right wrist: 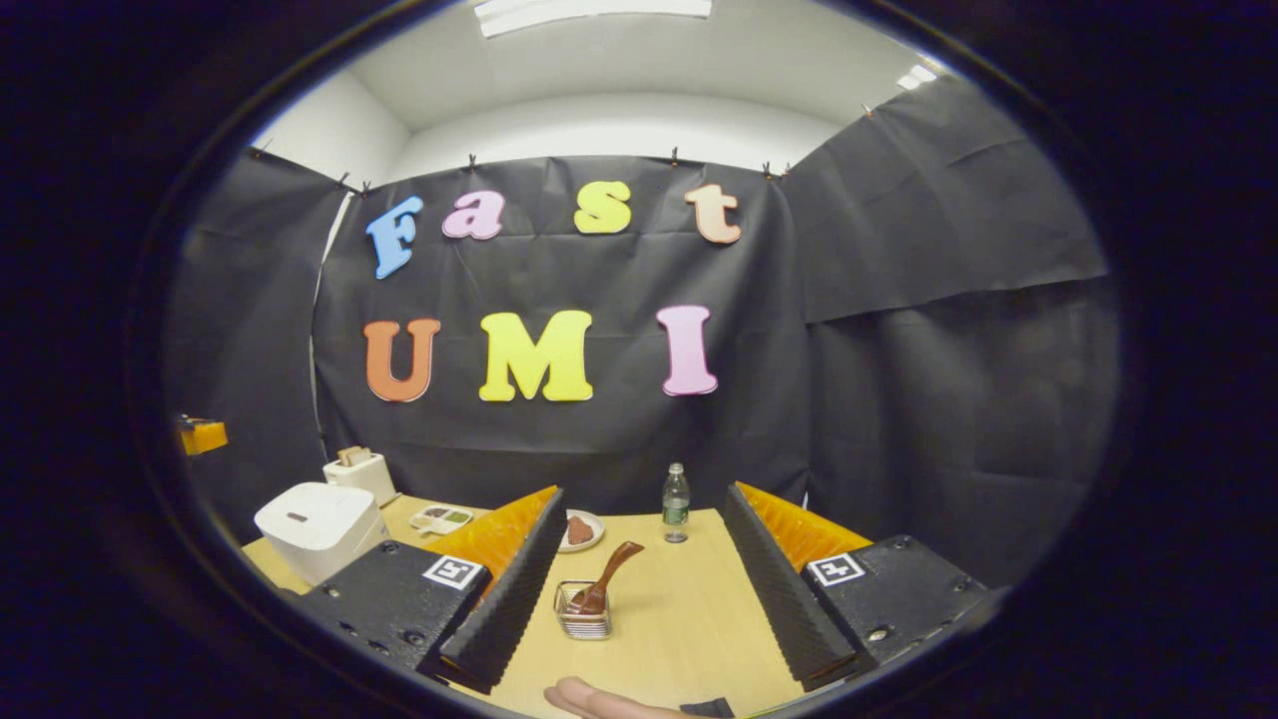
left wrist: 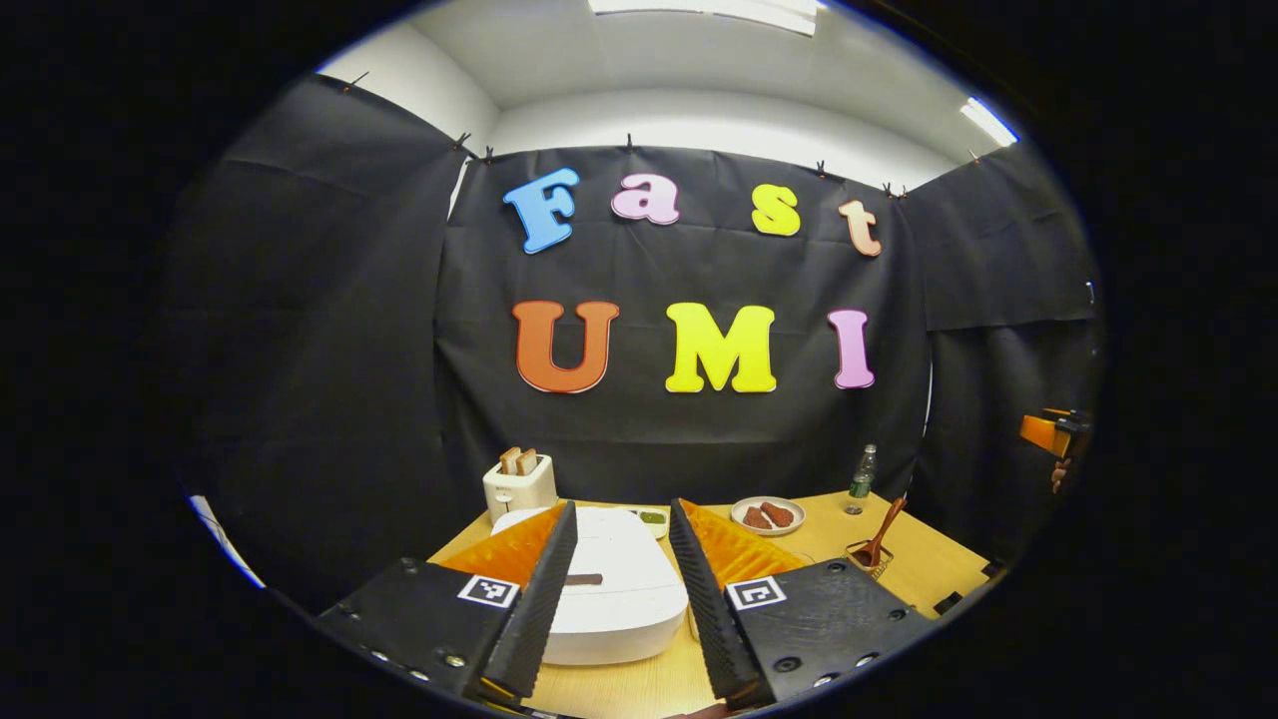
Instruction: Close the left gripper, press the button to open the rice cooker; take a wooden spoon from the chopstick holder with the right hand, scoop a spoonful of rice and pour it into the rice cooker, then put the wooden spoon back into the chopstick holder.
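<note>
Task not begun: rice cooker (left wrist: pixel 609 589) lid down, on table just beyond left gripper (left wrist: pixel 619 584), fingers wide apart & empty; right gripper (right wrist: pixel 639 589) also wide, empty, wooden spoon (right wrist: pixel 604 579) standing in chopstick holder (right wrist: pixel 583 617) ahead.

Left claw (left wrist: pixel 619 599) and right claw (right wrist: pixel 639 589) both gape wide, level, gripping nothing.

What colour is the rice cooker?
White, the rice cooker has a dark button on its lid; clearest in the left gripper view.
</note>
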Available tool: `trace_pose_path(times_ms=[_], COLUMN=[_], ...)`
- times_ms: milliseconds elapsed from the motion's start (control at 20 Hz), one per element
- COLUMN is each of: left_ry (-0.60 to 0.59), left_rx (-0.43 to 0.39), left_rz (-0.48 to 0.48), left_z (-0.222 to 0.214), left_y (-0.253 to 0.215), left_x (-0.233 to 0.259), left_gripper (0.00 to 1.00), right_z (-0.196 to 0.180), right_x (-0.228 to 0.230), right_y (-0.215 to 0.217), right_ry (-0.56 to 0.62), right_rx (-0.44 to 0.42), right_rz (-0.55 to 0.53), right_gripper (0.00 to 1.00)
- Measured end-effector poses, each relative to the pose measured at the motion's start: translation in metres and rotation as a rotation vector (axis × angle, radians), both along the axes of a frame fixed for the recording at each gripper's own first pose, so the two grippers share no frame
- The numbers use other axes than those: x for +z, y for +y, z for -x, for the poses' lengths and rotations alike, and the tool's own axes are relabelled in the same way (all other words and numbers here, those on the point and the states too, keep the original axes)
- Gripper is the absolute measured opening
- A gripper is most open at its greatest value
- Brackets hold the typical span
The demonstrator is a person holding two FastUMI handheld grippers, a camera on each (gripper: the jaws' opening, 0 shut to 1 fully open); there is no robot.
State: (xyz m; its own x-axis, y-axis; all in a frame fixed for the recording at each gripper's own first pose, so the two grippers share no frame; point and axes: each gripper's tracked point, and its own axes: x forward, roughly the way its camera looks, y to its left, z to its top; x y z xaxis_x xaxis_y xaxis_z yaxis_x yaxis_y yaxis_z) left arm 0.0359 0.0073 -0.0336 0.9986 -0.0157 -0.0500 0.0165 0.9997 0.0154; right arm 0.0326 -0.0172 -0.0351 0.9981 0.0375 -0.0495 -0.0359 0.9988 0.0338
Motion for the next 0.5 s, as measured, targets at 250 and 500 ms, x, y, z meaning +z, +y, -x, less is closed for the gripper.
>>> trace_pose_path(times_ms=[250,500], left_ry=[0.036,0.098], left_rx=[0.012,0.091], left_rz=[-0.074,-0.104], left_z=[-0.023,-0.041], left_y=[0.003,0.021], left_x=[-0.015,-0.039], left_gripper=[0.29,0.01], right_z=[-0.005,-0.016], right_x=[-0.008,-0.026], right_y=[-0.001,0.002], right_ry=[-0.002,0.027], right_rx=[0.008,0.030], right_rz=[-0.022,-0.056], right_gripper=[0.99,1.00])
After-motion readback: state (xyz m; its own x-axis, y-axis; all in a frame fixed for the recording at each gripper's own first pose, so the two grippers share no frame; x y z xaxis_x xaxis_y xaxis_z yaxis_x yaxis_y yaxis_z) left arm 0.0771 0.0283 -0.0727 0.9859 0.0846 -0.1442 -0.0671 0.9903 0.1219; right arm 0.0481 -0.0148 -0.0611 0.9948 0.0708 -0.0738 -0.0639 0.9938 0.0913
